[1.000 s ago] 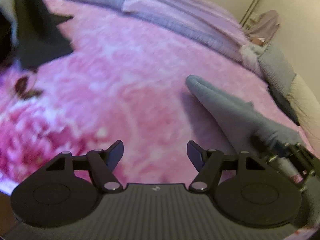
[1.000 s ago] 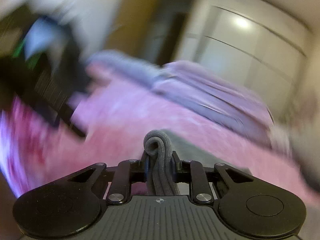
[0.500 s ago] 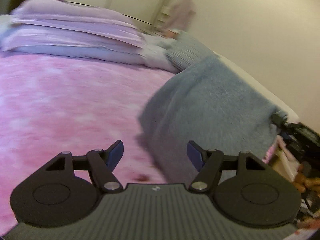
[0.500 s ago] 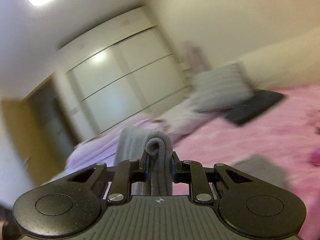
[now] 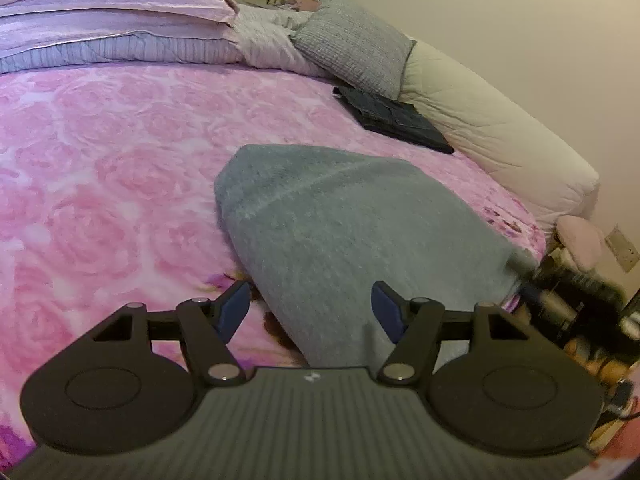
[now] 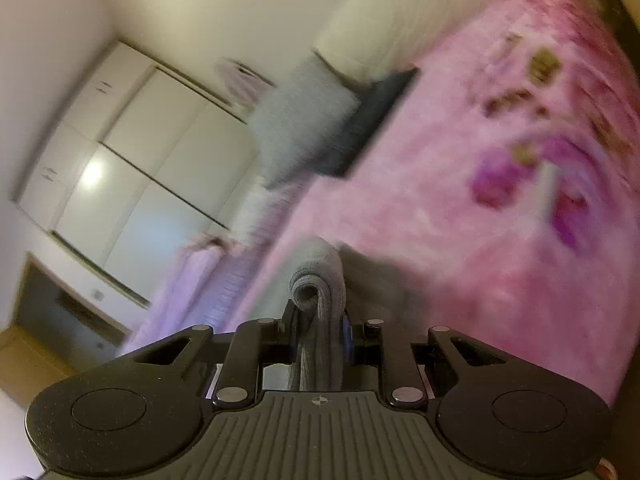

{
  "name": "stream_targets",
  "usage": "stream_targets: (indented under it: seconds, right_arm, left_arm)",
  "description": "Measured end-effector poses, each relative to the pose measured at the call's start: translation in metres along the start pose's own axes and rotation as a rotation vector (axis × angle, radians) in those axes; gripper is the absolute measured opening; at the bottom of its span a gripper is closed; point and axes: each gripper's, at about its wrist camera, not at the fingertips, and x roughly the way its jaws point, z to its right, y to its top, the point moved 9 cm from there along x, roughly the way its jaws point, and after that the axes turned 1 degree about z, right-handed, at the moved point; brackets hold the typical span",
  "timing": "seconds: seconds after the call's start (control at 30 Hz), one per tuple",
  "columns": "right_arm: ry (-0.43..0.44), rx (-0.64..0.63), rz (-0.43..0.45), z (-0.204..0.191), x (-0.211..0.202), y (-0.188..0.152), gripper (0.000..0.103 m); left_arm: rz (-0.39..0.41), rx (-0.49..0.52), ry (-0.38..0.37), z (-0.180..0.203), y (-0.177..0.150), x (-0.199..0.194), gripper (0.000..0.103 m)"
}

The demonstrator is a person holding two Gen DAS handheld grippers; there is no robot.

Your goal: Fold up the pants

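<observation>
Grey pants (image 5: 340, 232) lie as a broad folded sheet on the pink rose blanket (image 5: 100, 168), running from mid bed toward the lower right. My left gripper (image 5: 310, 308) hovers open over their near edge, blue pads apart, nothing between them. In the right wrist view, my right gripper (image 6: 320, 324) is shut on a rolled fold of the grey pants (image 6: 318, 276), which curls up over the fingertips. That view is tilted and blurred. The right gripper itself shows as a dark blur (image 5: 568, 292) at the cloth's right end.
Lilac pillows (image 5: 112, 12) and a grey cushion (image 5: 352, 36) line the head of the bed. A dark folded garment (image 5: 396, 118) lies beside a cream bolster (image 5: 492, 128). The bed edge drops off at right, near a small pink stool (image 5: 580, 240). White wardrobe doors (image 6: 132, 184) stand behind.
The right gripper has swung round with the fold held, its view rolling sideways. The left view has steadied lower over the pants, which now lie flatter on the blanket.
</observation>
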Motion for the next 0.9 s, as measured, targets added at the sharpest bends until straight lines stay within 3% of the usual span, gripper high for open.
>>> stream_targets:
  seconds: [0.07, 0.17, 0.23, 0.33, 0.47, 0.57, 0.6, 0.63, 0.73, 0.9]
  right_arm:
    - [-0.016, 0.04, -0.011, 0.014, 0.007, -0.001, 0.024]
    - [-0.051, 0.008, -0.015, 0.007, -0.006, 0.012, 0.055]
    - [-0.043, -0.044, 0.024, -0.001, -0.017, 0.025, 0.073]
    - [-0.026, -0.037, -0.025, 0.0, -0.001, 0.039, 0.08]
    - [0.0, 0.06, -0.16, 0.015, 0.037, 0.029, 0.081]
    - [0.003, 0.094, -0.151, 0.016, 0.049, 0.023, 0.08]
    - [-0.01, 0.076, -0.152, 0.014, 0.052, 0.022, 0.064]
    - [-0.009, 0.079, -0.157, 0.012, 0.052, 0.02, 0.051]
    - [-0.035, 0.09, -0.137, 0.009, 0.045, 0.017, 0.043]
    - [-0.109, 0.181, -0.167, -0.014, 0.015, -0.024, 0.037]
  left_arm:
    - [-0.017, -0.02, 0.003, -0.002, -0.003, 0.005, 0.063]
    - [-0.033, -0.062, -0.015, -0.005, -0.005, 0.008, 0.065]
    - [-0.049, -0.161, -0.058, -0.01, -0.007, 0.012, 0.068]
    - [-0.077, -0.379, -0.144, -0.021, -0.015, 0.024, 0.076]
    - [-0.12, -0.588, -0.195, -0.035, -0.035, 0.048, 0.076]
    - [-0.119, -0.717, -0.263, -0.034, -0.045, 0.061, 0.07]
    - [-0.107, -0.729, -0.28, -0.033, -0.044, 0.063, 0.063]
    - [-0.099, -0.726, -0.27, -0.033, -0.044, 0.064, 0.056]
    - [-0.096, -0.673, -0.243, -0.037, -0.037, 0.064, 0.042]
    - [-0.026, -0.539, -0.181, -0.063, -0.001, 0.045, 0.039]
